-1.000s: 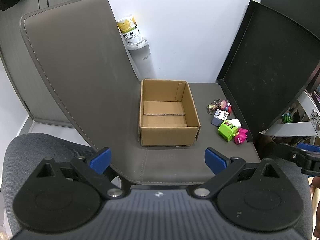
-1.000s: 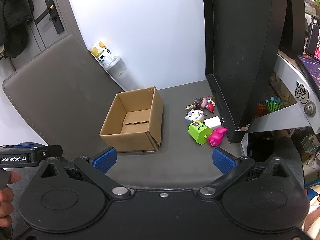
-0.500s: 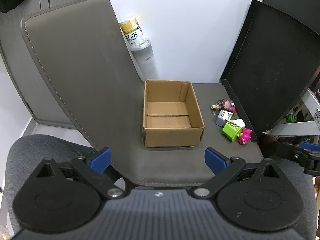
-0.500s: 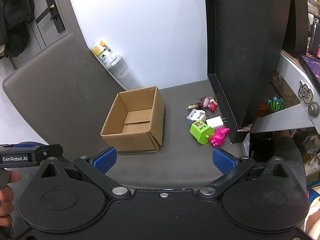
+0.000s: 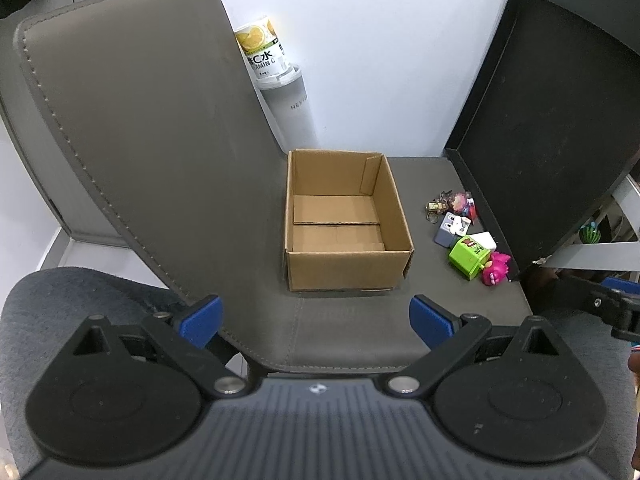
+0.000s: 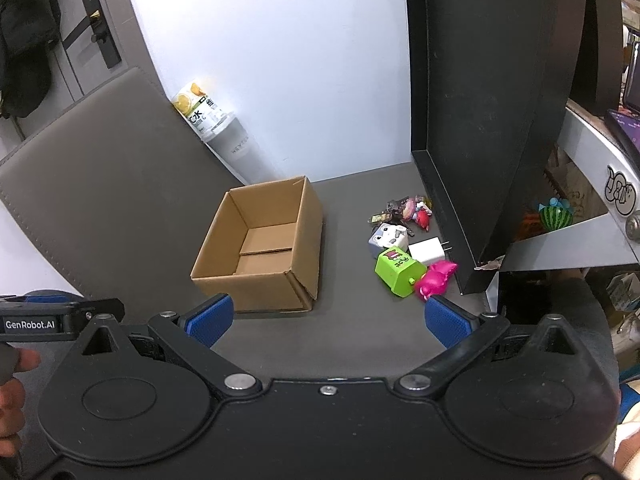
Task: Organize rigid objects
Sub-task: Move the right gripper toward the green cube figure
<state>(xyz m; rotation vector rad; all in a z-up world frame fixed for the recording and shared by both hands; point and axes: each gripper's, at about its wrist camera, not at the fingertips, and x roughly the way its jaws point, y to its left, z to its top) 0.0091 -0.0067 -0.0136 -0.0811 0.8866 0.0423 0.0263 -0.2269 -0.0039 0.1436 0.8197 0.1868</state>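
White wall backs a grey leather mat (image 5: 340,332) that curls up at its left side, with a black panel (image 6: 480,120) standing along its right edge and a drink bottle (image 5: 262,54) in the far left corner. An empty cardboard box (image 5: 346,268) sits open near the middle of the mat, and the small things to sort lie in a cluster by the right edge, just beside the panel: a green block toy (image 6: 398,272), a pink toy (image 6: 436,278) touching it, a white charger (image 6: 426,252), a grey cube (image 6: 386,238) and a tangle of keychain charms (image 6: 404,210) farthest back. Left gripper (image 5: 316,318) and right gripper (image 6: 328,316) both hang over the near edge with fingers spread wide and nothing between them. Everything in the pile looks light, hard and probably slick plastic; the green block offers flat opposite faces for a firm pinch, while the charger's prongs and the loose charms would likely snag or slip. Pieces press together, so the pink toy may get dragged along. What the charms are is too small to tell, and anything behind the panel's edge is hidden.
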